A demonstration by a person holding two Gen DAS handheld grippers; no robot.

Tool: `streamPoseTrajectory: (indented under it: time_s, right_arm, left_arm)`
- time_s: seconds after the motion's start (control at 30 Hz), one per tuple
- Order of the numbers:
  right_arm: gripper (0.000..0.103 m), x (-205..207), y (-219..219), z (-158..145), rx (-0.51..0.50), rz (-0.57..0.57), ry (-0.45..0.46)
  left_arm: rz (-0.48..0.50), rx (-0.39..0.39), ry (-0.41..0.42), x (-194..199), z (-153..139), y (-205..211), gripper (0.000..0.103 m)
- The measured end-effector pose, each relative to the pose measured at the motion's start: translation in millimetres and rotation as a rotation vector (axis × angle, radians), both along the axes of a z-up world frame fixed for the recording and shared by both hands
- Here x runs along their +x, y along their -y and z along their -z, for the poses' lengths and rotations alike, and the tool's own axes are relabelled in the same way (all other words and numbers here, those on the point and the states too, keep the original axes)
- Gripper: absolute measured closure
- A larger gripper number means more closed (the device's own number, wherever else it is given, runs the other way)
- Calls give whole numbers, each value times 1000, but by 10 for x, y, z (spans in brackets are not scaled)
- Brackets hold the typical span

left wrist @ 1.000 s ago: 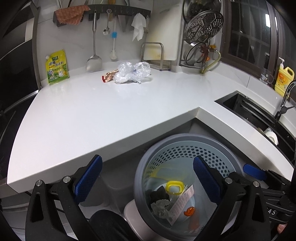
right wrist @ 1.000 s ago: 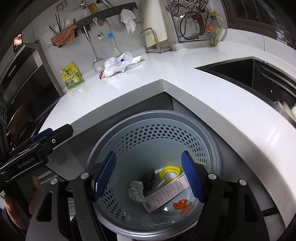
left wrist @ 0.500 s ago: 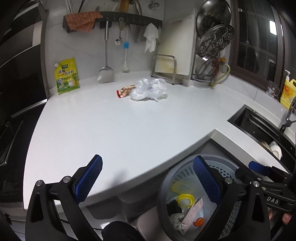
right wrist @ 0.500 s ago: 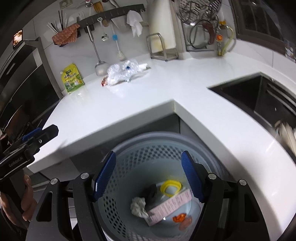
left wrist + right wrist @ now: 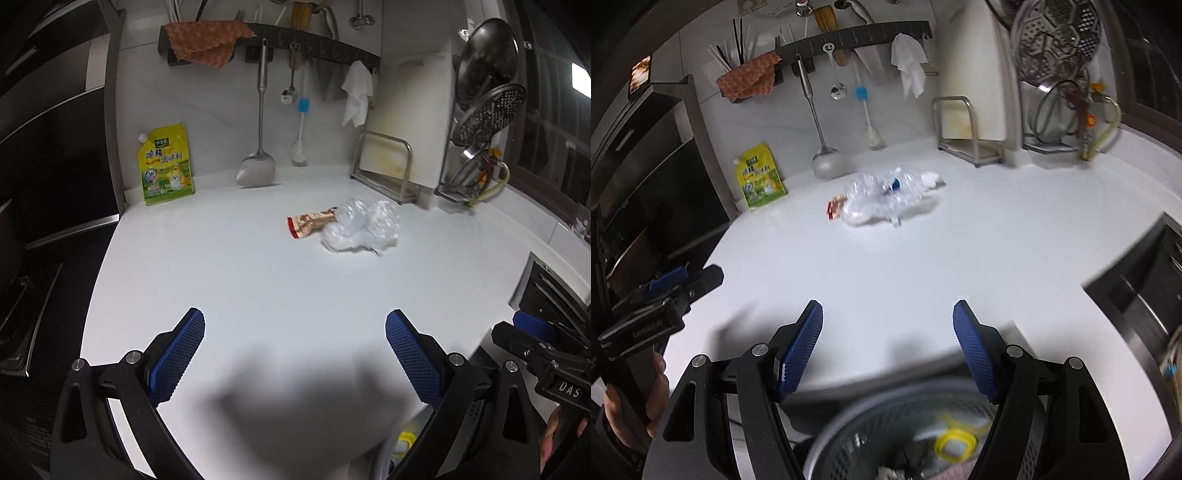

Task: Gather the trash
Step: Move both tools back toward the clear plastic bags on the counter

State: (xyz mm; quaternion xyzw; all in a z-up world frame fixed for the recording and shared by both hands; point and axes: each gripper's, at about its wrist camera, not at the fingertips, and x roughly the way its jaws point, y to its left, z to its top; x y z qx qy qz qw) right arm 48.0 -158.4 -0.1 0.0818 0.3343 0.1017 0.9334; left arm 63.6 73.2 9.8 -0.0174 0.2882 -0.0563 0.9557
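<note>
A crumpled clear plastic bag (image 5: 362, 226) lies on the white counter (image 5: 240, 280) far ahead, with a red-and-tan snack wrapper (image 5: 309, 222) touching its left side. Both also show in the right wrist view: the bag (image 5: 882, 195) and the wrapper (image 5: 835, 209). My left gripper (image 5: 295, 350) is open and empty above the counter's near edge. My right gripper (image 5: 888, 343) is open and empty above the grey perforated trash bin (image 5: 886, 435), which holds a yellow ring (image 5: 955, 443) and other scraps.
A yellow seasoning pouch (image 5: 166, 164) leans on the back wall. A spatula (image 5: 257, 170) and brush (image 5: 301, 129) hang from the rail. A metal rack (image 5: 388, 173) stands at back right. The sink (image 5: 1145, 291) is on the right, dark oven fronts on the left.
Both grippers have risen and moved forward from over the trash bin toward the counter. The bin has slid to the bottom of both views. The bag and wrapper appear closer.
</note>
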Motion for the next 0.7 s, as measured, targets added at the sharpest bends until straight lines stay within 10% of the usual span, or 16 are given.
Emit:
streamPoseTrajectory:
  time_s: [0.7]
  right_arm:
    - [33,1841,-752,24,-76,-67,-56]
  left_arm:
    - [-58,-29,-89,848,180,-363,6]
